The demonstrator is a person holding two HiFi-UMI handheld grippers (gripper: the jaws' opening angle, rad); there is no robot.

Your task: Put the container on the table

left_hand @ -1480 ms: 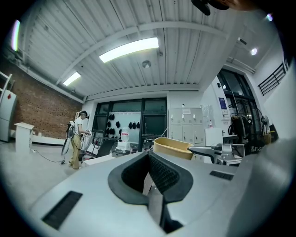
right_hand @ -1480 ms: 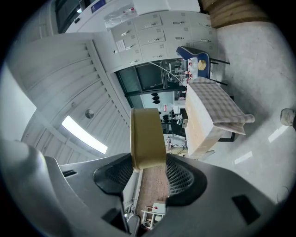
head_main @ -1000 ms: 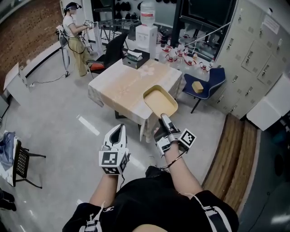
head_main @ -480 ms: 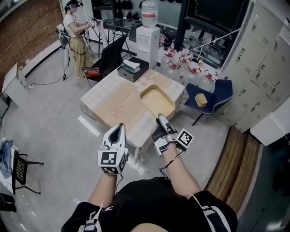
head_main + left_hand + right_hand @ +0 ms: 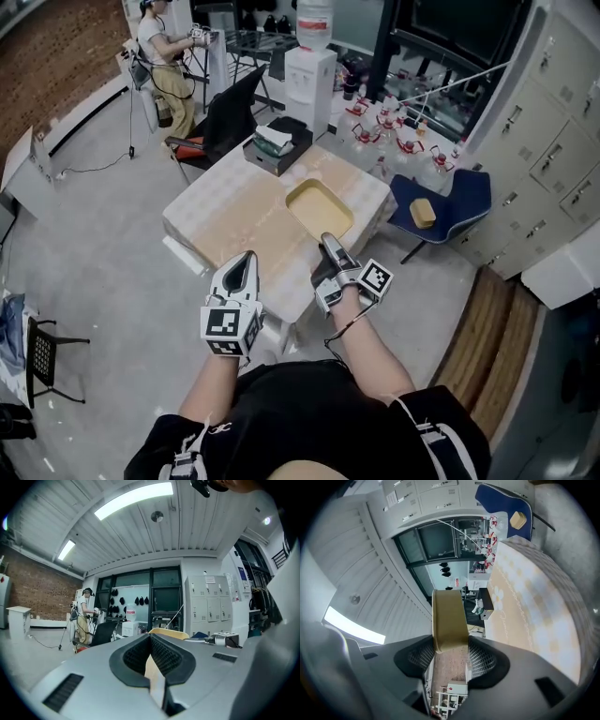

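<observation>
Yellow container [image 5: 320, 207] clamped in right tool [image 5: 327, 244] over the table [image 5: 230, 211]

The container [image 5: 320, 207] was a dull mustard yellow. The table [image 5: 234, 216] was pale beige, patterned with faint lighter checks and a white flower print. The chair [image 5: 464, 192] was dark blue, the floor [image 5: 94, 244] a glossy grey, and the far wall [image 5: 52, 56] red-brown brick.
</observation>
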